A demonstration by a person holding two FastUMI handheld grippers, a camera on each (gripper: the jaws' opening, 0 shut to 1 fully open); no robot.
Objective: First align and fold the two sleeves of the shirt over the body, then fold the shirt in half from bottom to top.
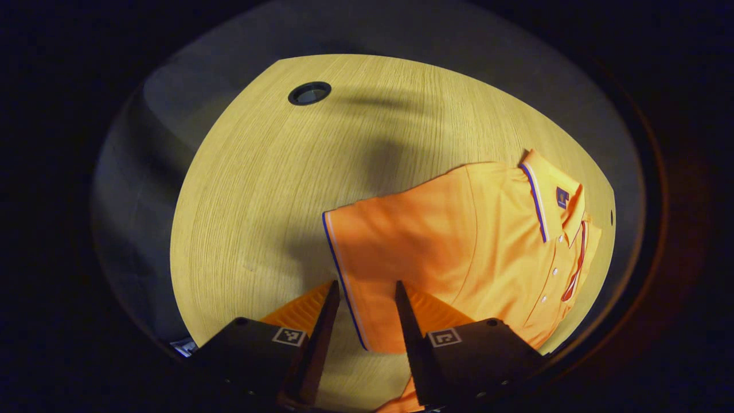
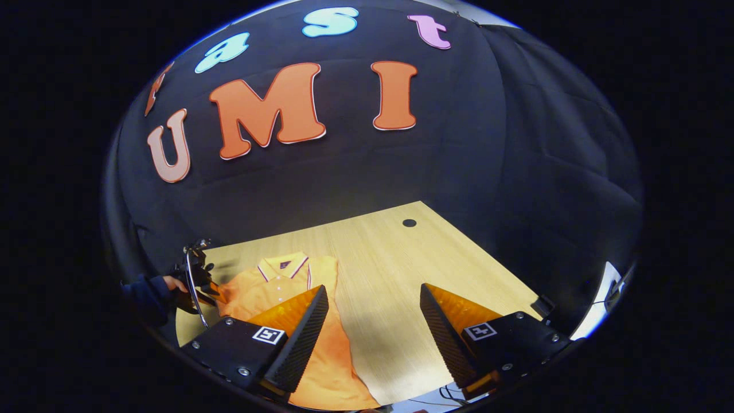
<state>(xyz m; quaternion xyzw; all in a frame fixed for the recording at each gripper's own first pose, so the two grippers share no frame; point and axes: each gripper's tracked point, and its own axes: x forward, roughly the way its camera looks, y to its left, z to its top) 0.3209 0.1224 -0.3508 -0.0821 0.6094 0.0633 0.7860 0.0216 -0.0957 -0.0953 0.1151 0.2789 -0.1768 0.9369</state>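
While the orange polo shirt (image 1: 459,241) lies flat on the wooden table (image 1: 275,189), right of centre in the left gripper view, the left gripper (image 1: 367,298) hovers spread over the sleeve's striped cuff (image 1: 341,269), gripping nothing. The right gripper (image 2: 373,321) is also agape and empty. Closing too shallow could slip off the cuff or drag the sleeve crooked.

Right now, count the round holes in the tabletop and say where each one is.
1. One round hole sits in the bare wood near the table's far edge, well away from the shirt. Any others could be hidden under the shirt.
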